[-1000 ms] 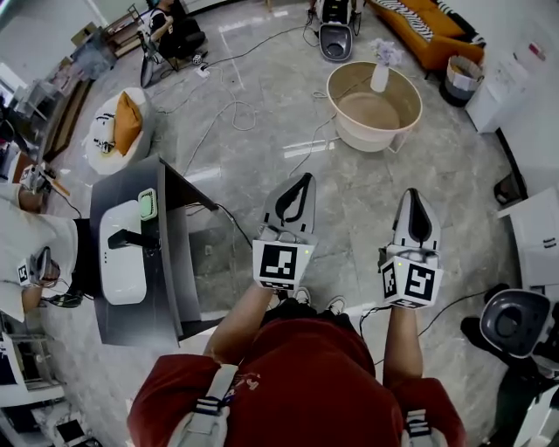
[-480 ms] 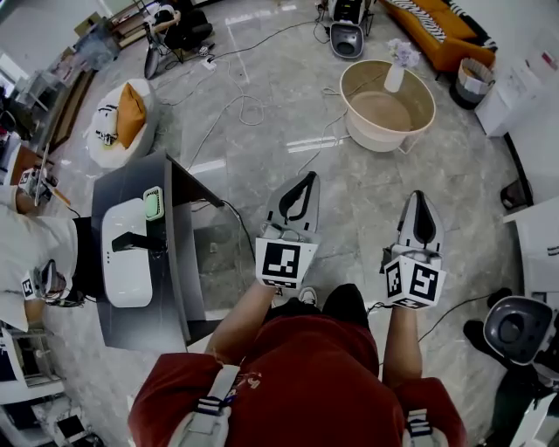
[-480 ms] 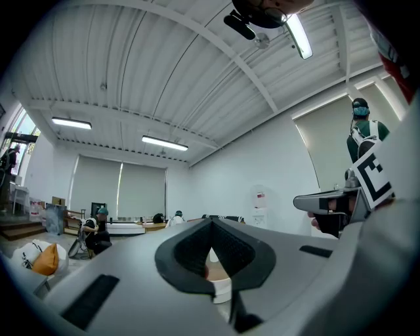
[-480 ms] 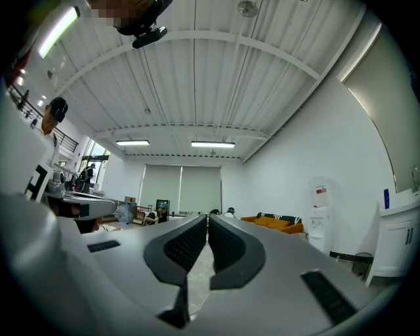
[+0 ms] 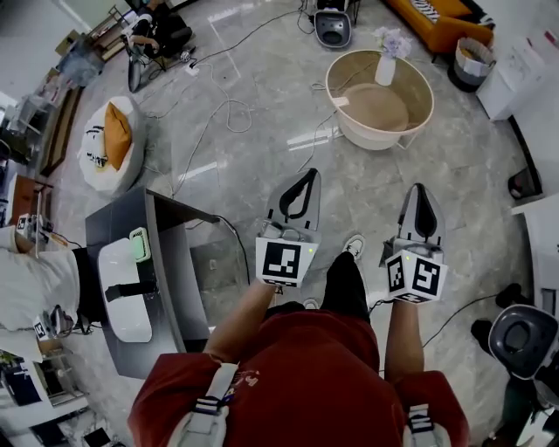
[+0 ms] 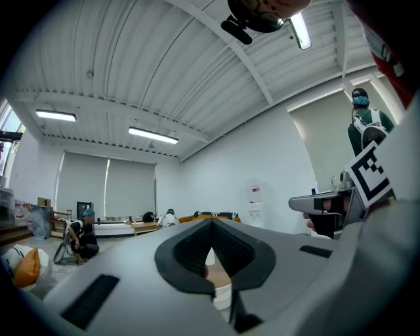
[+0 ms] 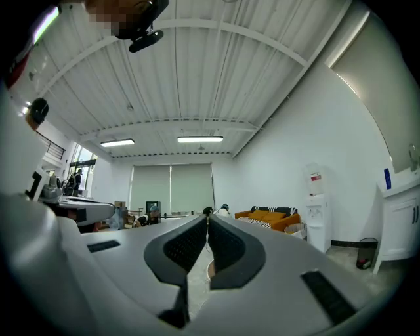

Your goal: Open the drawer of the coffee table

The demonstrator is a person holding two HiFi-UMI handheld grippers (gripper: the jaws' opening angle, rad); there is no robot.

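Note:
The round beige coffee table [image 5: 371, 109] stands on the floor ahead in the head view, with a white vase of flowers [image 5: 385, 65] on its far side. No drawer shows from this angle. My left gripper [image 5: 310, 172] and right gripper [image 5: 421, 186] are held level side by side, well short of the table, both pointing toward it. Both are shut with nothing between the jaws. In the left gripper view the left gripper [image 6: 211, 222] has its tips together, and the table [image 6: 220, 283] shows through the gap below them. The right gripper [image 7: 208, 213] also has its tips touching.
A grey desk [image 5: 166, 288] carrying a white device [image 5: 122, 288] stands close on my left. Cables [image 5: 227, 113] lie across the marble floor. A white beanbag with an orange cushion [image 5: 109, 140] sits far left, an orange sofa [image 5: 437, 22] and a bin [image 5: 470, 61] beyond the table.
I have walked forward: one foot has swung ahead and the grey desk has slid back past my left. Both grippers moved forward with me and stayed shut.

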